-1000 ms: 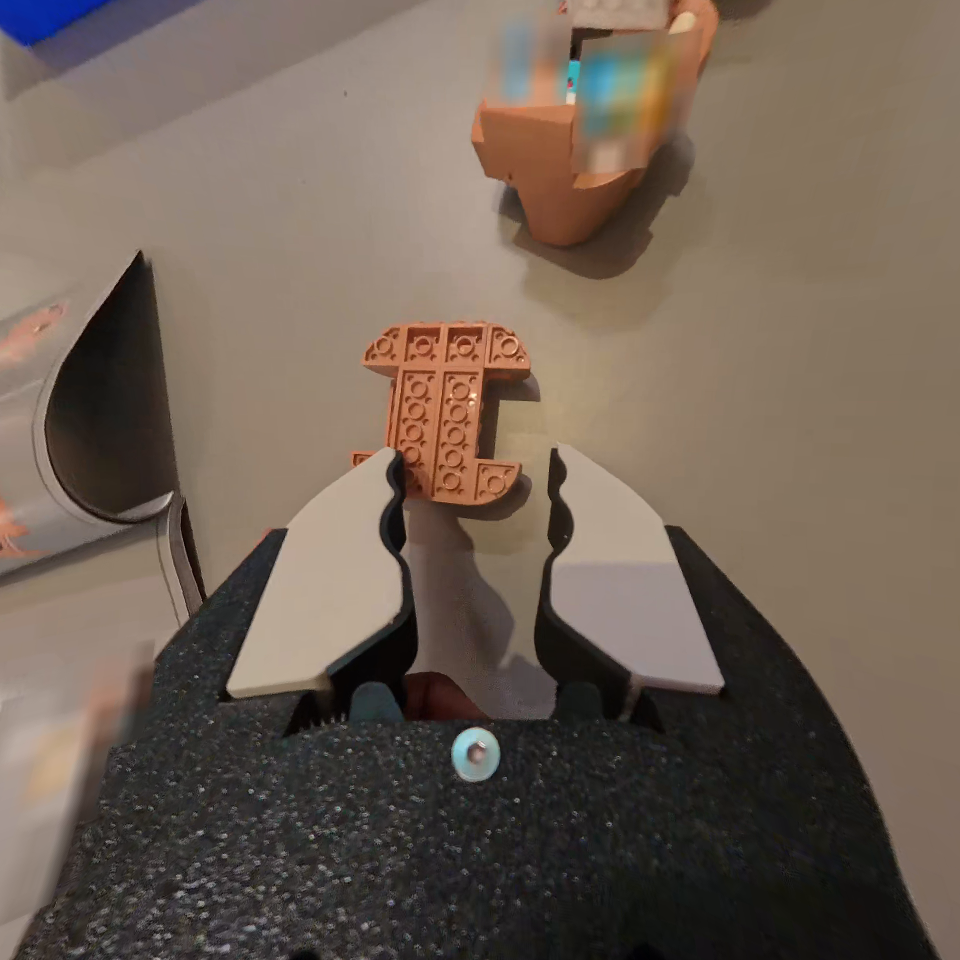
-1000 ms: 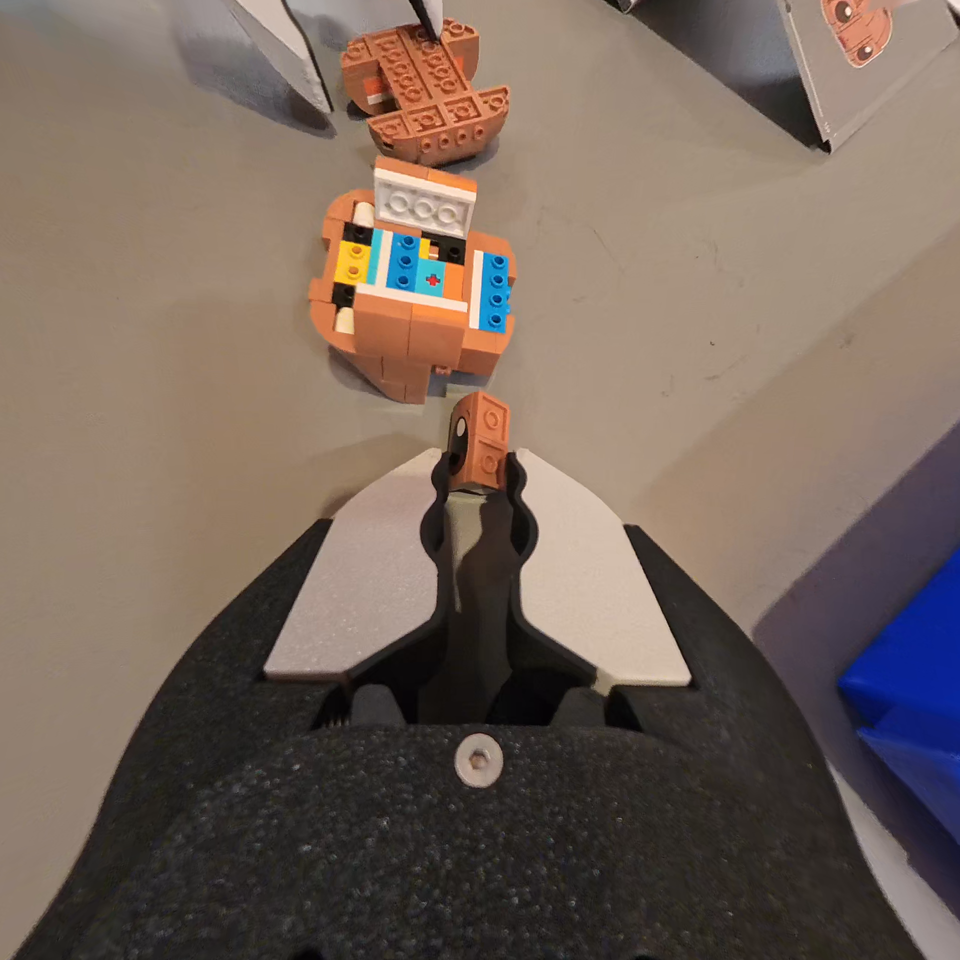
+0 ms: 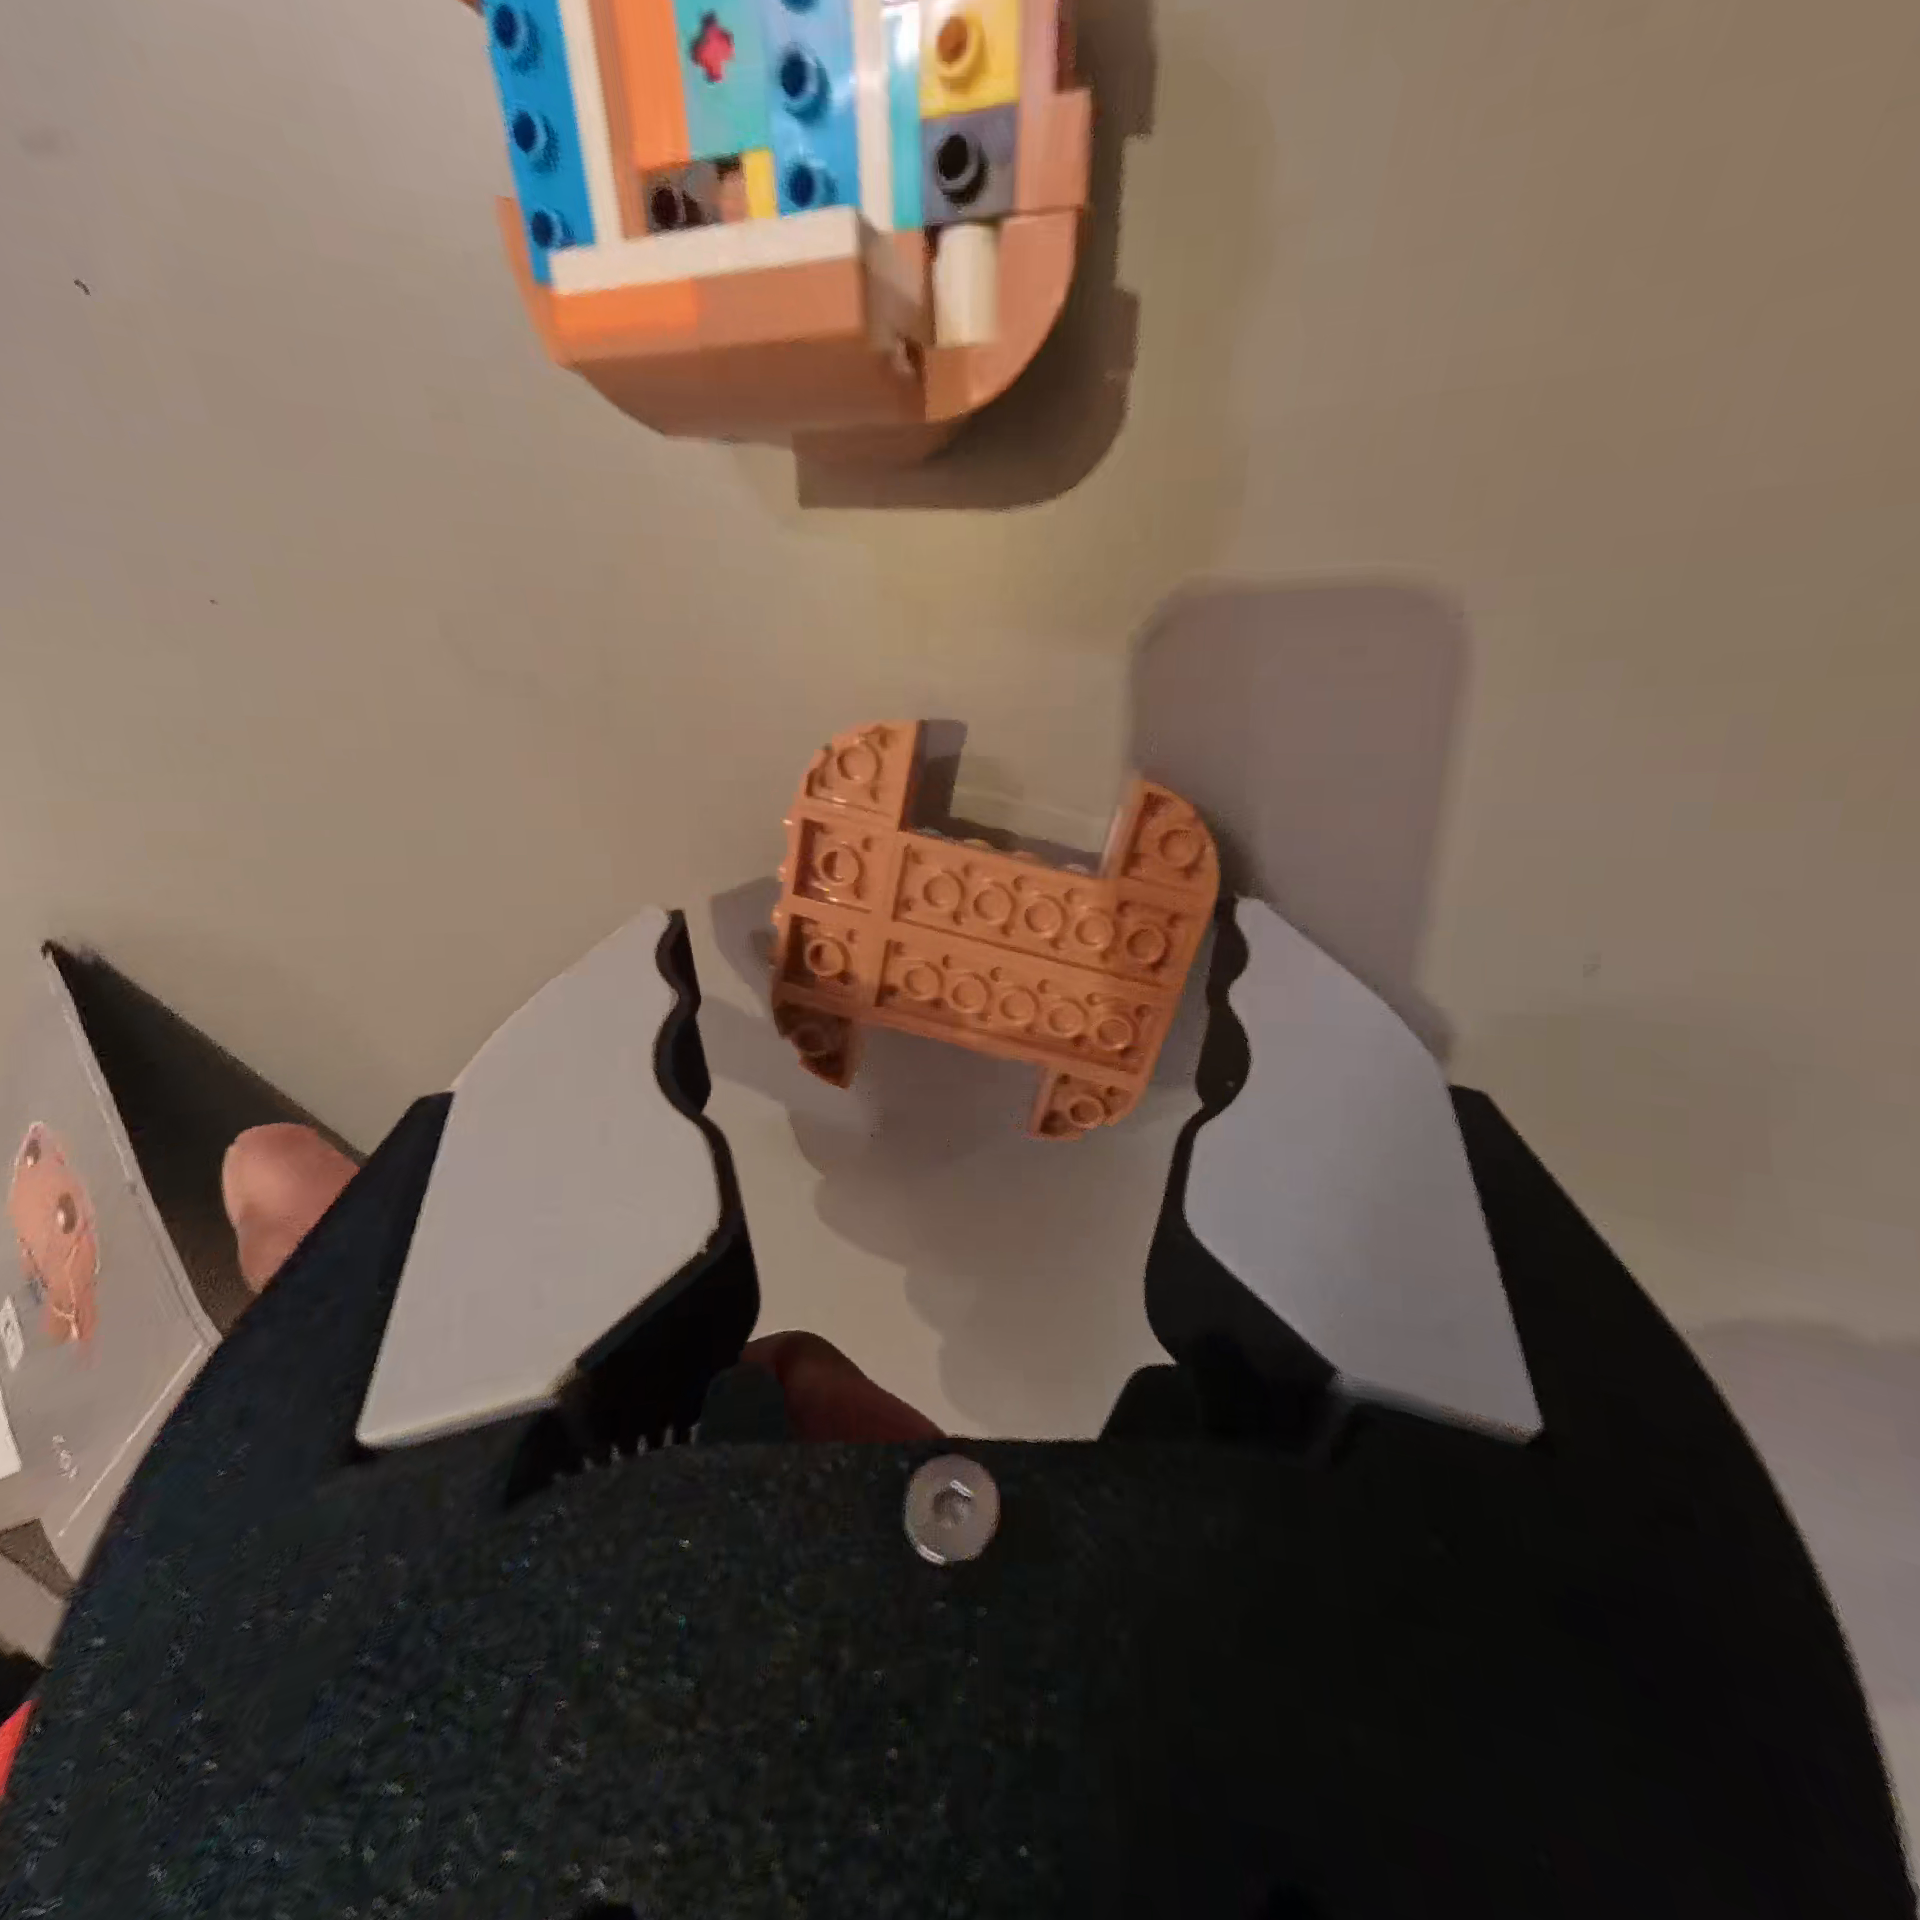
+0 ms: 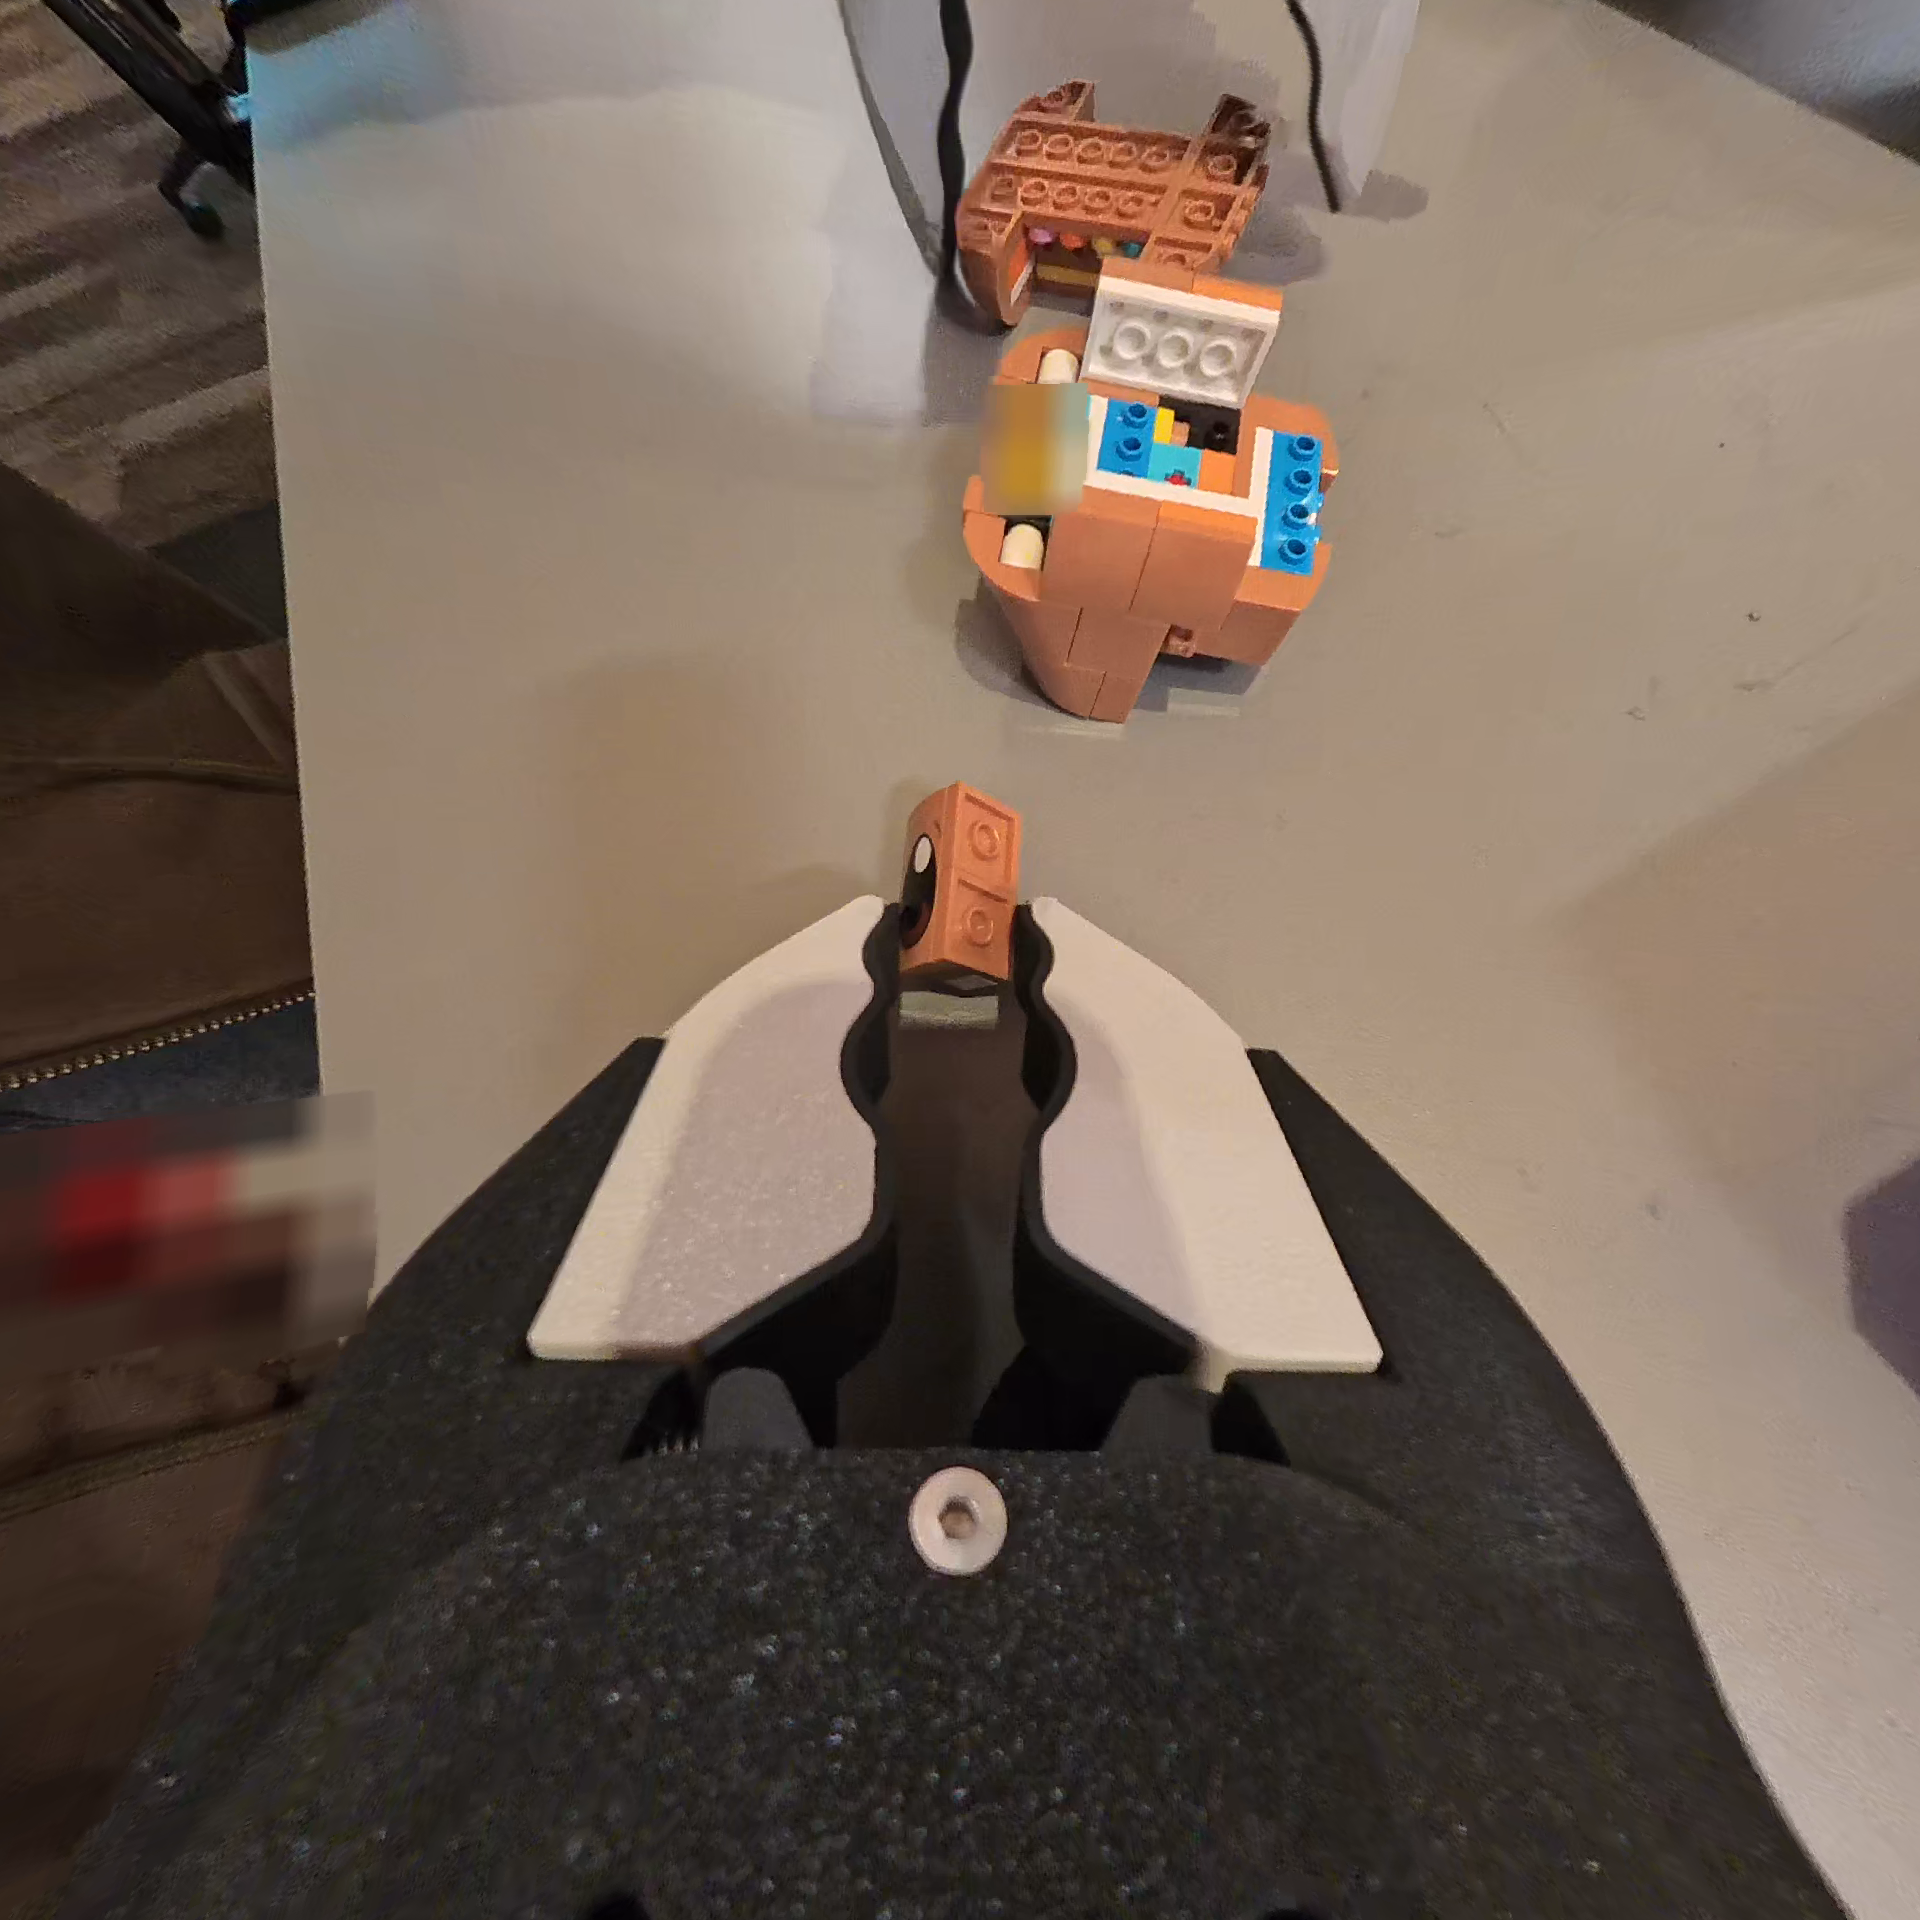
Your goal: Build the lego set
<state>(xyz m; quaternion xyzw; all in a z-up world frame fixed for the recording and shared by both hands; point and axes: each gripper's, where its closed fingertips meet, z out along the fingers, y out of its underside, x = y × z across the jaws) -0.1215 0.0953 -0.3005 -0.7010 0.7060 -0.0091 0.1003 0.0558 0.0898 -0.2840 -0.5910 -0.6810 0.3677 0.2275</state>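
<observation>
A tan H-shaped plate assembly [image 3: 997, 935] sits tilted up on the grey table, stud side toward me, between the fingers of my left gripper [image 3: 951, 935]. The jaws are wide apart: the right one is at the piece's edge and the left one stands clear. The brown build with blue, white and yellow bricks [image 3: 790, 208] stands just beyond it. My right gripper [image 4: 956, 935] is shut on a small tan brick with an eye [image 4: 961, 883], held above the table short of the build [image 4: 1143, 520]. The plate assembly [image 4: 1112, 187] shows behind the build.
A grey booklet or box [image 3: 83, 1247] lies at the left, with a person's fingertip [image 3: 281, 1184] beside it. In the right wrist view the table's left edge [image 4: 281, 623] drops to carpet and a dark bag. A dark object [image 4: 1886, 1257] sits at the right edge. My right fingertips sit around 20 cm from my left ones.
My left gripper has moved forward toward the build and opened wider. The H-shaped assembly has turned about a quarter turn and tipped up. My right gripper has drawn back, still holding the eye brick.
</observation>
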